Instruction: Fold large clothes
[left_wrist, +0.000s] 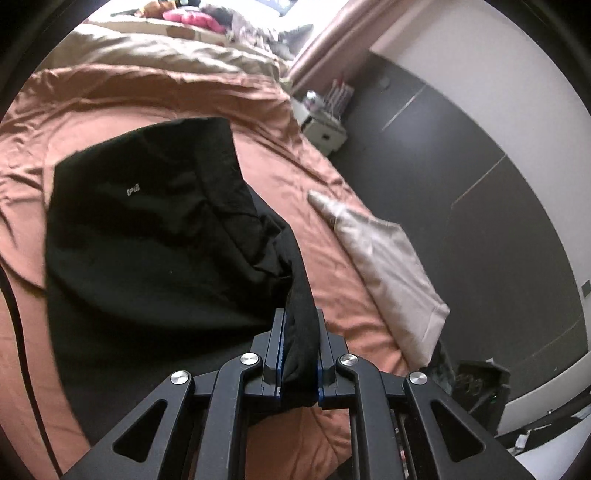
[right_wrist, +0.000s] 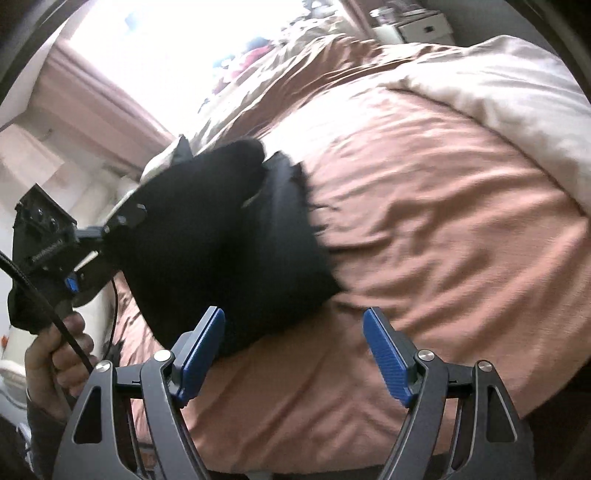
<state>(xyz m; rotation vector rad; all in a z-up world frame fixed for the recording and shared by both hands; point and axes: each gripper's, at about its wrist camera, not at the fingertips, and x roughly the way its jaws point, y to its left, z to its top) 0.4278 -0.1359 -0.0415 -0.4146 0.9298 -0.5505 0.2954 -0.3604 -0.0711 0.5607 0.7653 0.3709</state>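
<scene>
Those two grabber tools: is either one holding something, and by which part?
The left gripper is shut on the black garment, pinching a bunched fold at its near edge. The right gripper is open and holds nothing.

The left wrist camera is looking down along its jaws from close above the bed (left_wrist: 325, 206), facing the far edge and the dark floor (left_wrist: 461, 192) beyond it. The right wrist camera is facing across the bed (right_wrist: 424, 221) towards the window (right_wrist: 166, 55). Both are sharing the black garment (left_wrist: 147, 240) (right_wrist: 221, 240).
</scene>
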